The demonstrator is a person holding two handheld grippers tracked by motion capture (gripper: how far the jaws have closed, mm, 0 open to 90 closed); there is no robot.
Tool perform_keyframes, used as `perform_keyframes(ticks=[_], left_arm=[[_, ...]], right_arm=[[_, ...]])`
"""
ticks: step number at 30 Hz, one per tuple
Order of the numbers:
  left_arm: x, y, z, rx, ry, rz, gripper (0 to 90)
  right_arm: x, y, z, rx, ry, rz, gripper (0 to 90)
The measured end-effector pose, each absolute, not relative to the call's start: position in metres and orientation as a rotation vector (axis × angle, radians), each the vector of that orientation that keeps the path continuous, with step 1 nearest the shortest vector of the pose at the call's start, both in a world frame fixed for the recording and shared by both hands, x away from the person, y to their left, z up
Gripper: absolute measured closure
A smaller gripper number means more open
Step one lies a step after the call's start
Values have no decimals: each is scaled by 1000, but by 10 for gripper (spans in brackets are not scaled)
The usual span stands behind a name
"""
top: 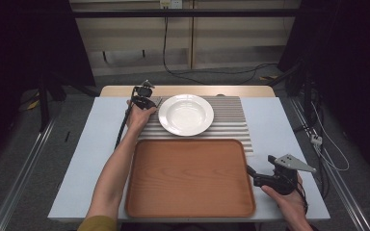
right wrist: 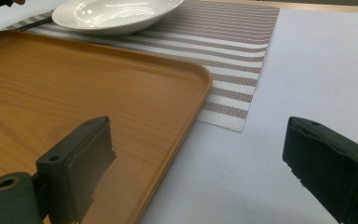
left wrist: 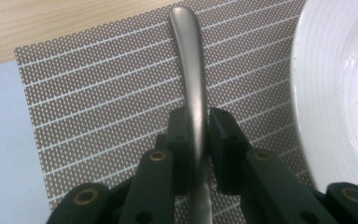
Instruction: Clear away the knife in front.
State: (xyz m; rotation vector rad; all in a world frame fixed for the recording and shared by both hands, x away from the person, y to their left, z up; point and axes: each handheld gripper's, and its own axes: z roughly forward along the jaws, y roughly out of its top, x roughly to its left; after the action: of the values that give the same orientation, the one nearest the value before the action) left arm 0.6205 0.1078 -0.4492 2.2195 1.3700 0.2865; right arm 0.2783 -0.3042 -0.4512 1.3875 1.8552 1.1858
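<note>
My left hand-held gripper (left wrist: 196, 154) is clamped on a metal cutlery handle (left wrist: 190, 70) over the striped placemat (left wrist: 98, 93), far left of the white plate (top: 186, 114). I can't tell which utensil it is. I judge it stiff, light and slippery, so pinching mid-handle suits it. The plate looks fragile; I'd take its rim. Nearer sits the wooden tray (top: 190, 178). At its right edge my right hand-held gripper (right wrist: 200, 168) hangs wide open, empty, over the counter (right wrist: 307, 70).
</note>
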Motion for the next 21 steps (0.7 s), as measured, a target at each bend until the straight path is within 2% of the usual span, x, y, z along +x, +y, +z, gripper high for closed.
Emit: perform_keyframes(ticks=[21], left_arm=[[615,111,-439,2262,1332,289,802]], right_arm=[[279,-303,-452,1392,1860,1176,81]])
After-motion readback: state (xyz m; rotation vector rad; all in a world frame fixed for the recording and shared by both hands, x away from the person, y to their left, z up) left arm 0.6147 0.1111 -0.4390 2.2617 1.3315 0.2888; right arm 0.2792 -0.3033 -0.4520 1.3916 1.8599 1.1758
